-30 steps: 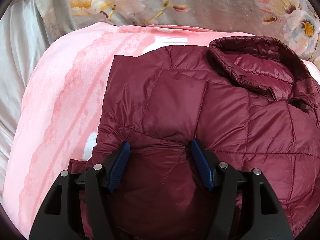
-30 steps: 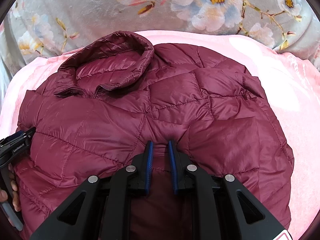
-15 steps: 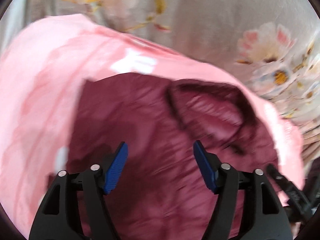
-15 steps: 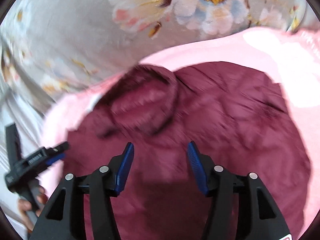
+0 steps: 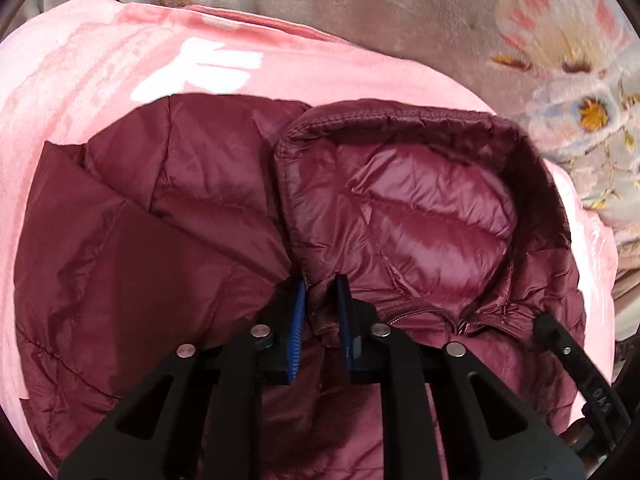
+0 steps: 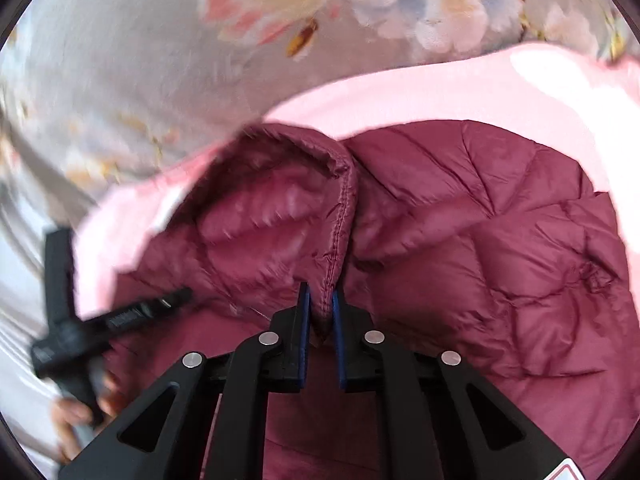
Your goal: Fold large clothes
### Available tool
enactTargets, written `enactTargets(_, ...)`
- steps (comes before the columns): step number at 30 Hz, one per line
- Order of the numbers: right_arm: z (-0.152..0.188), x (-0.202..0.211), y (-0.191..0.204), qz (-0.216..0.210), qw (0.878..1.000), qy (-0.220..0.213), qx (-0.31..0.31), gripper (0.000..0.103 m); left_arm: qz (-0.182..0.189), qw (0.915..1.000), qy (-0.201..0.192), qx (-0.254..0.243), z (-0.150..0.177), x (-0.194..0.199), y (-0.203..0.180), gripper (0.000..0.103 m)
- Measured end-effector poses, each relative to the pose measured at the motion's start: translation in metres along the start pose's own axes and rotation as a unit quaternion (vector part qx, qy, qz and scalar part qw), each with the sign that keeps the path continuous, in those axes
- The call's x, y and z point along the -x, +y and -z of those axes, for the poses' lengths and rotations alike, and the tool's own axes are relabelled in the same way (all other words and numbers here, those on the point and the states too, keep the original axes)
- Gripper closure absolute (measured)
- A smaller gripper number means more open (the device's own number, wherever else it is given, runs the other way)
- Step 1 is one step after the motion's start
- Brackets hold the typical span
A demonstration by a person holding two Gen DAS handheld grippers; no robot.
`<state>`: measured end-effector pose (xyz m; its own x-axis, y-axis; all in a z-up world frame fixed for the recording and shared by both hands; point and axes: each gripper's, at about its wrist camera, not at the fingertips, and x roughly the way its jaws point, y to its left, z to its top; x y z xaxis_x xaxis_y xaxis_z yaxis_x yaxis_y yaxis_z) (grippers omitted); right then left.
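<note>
A maroon quilted puffer jacket (image 5: 160, 240) lies folded on a pink blanket (image 5: 120, 72), its hood (image 5: 420, 208) lying flat on top. My left gripper (image 5: 320, 300) is closing on the hood's near left corner, and a fold of maroon fabric is pinched between its blue pads. In the right wrist view the jacket (image 6: 480, 260) fills the lower right. My right gripper (image 6: 319, 304) is closing on the stitched right edge of the hood (image 6: 272, 220), with that edge squeezed between its pads.
The pink blanket (image 6: 440, 92) rests on a grey floral bedcover (image 5: 440, 20) that spreads beyond it (image 6: 160, 60). The black frame of the other tool (image 5: 572, 364) shows at lower right of the left view. A hand (image 6: 72, 420) holds the other tool's black body (image 6: 120, 316).
Both grippers let go of the jacket's body, opened, swung in toward the hood, and have now closed on its two near edges. The views have tilted toward the collar end.
</note>
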<state>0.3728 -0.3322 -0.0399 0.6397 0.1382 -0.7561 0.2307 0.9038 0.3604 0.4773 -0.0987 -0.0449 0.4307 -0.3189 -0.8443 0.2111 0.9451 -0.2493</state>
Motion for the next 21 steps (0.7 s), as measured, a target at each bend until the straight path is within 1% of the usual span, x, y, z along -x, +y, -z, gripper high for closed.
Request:
enactTargets(1, 0.006, -0.009, 0.002, 0.016, 1.0, 0.007, 0.015, 0.094, -0.004, 1.0, -0.003, -0.005, 0.002, -0.001, -0.001, 0.088)
enactTargets(4, 0.015, -0.017, 0.013, 0.052, 0.997, -0.007, 0.054, 0.095, -0.024, 0.9991, -0.023, -0.026, 0.011, -0.002, -0.009, 0.088)
enactTargets(7, 0.015, -0.02, 0.021, 0.07, 0.995, -0.009, 0.072, 0.095, -0.043, 0.9973, -0.039, -0.045, 0.017, -0.004, -0.018, 0.088)
enactTargets(9, 0.013, -0.02, 0.022, 0.063, 0.995, -0.007, 0.072, 0.093, -0.057, 0.9955, -0.048, -0.058, 0.019, -0.004, -0.023, 0.087)
enactTargets(11, 0.011, -0.012, 0.018, 0.046, 0.998, -0.001, 0.053, 0.089, -0.055, 0.9954, -0.051, -0.06, 0.019, 0.001, -0.025, 0.086)
enactTargets(12, 0.012, -0.004, 0.014, 0.038, 0.998, 0.002, 0.042, 0.085, -0.046, 0.9961, -0.048, -0.057, 0.019, 0.007, -0.023, 0.085)
enactTargets(14, 0.01, 0.014, 0.009, 0.017, 1.0, 0.001, 0.022, 0.084, -0.023, 0.9972, -0.051, -0.048, 0.015, 0.026, -0.017, 0.081)
enactTargets(15, 0.007, 0.025, 0.007, 0.009, 1.0, -0.009, 0.017, 0.084, -0.015, 0.9973, -0.056, -0.045, 0.012, 0.034, -0.013, 0.077)
enactTargets(17, -0.006, 0.041, 0.01, 0.01, 0.999, -0.036, 0.014, 0.084, -0.011, 0.9966, -0.072, -0.04, 0.0, 0.052, -0.007, 0.073)
enactTargets(18, -0.014, 0.045, 0.012, 0.01, 0.999, -0.049, 0.014, 0.084, -0.013, 0.9958, -0.082, -0.038, -0.009, 0.061, -0.007, 0.072)
enactTargets(20, -0.043, 0.047, 0.018, 0.015, 0.997, -0.08, 0.006, 0.084, -0.025, 0.994, -0.102, -0.032, -0.03, 0.072, -0.008, 0.072)
enactTargets(21, -0.051, 0.046, 0.018, 0.013, 0.996, -0.087, -0.001, 0.084, -0.029, 0.993, -0.111, -0.027, -0.042, 0.075, -0.009, 0.072)
